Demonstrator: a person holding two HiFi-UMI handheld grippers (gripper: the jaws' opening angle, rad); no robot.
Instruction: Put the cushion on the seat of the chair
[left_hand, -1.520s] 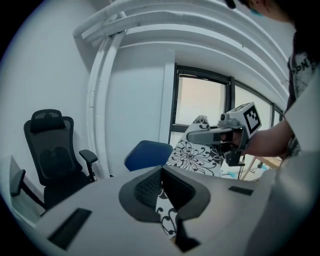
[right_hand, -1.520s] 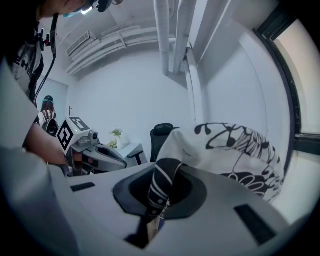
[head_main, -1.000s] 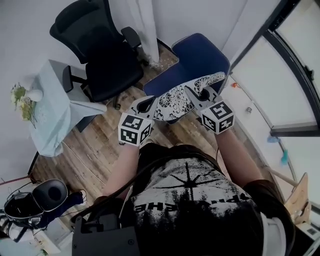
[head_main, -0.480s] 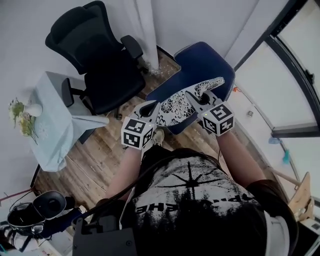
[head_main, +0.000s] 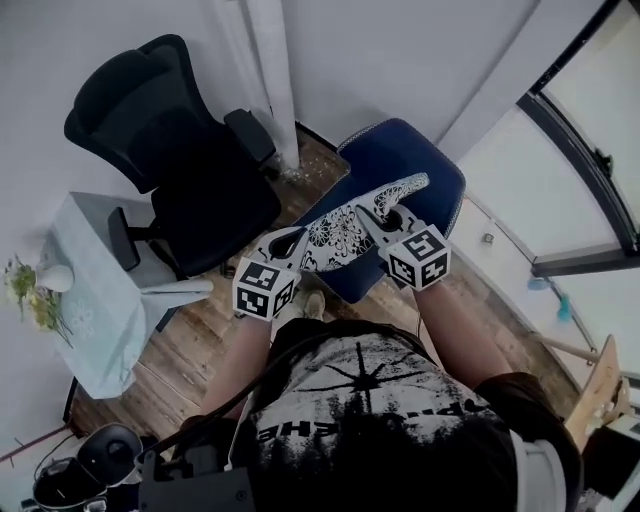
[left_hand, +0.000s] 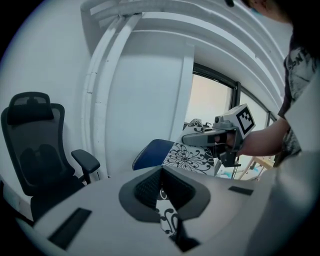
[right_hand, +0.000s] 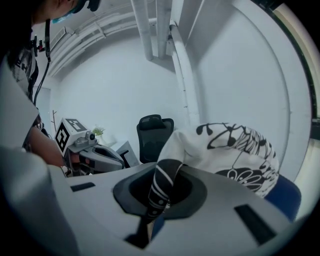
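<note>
The person holds a black-and-white floral cushion (head_main: 345, 228) stretched between both grippers, over the front of the blue chair (head_main: 405, 165); the head view does not show whether the cushion touches the seat. The left gripper (head_main: 285, 243) is clamped on the cushion's near left edge, and in the left gripper view a strip of patterned fabric is pinched between its closed jaws. The right gripper (head_main: 386, 214) is clenched on the cushion's right edge, and in the right gripper view a dark, striped fold of the fabric is squeezed between its jaws while the rest of the cushion bulges up to the right. A black office chair (head_main: 190, 170) stands just left of the blue chair, beside a white pillar (head_main: 272, 80). A small table with a pale cloth (head_main: 95, 300) and a vase of flowers (head_main: 40, 285) stands further left.
</note>
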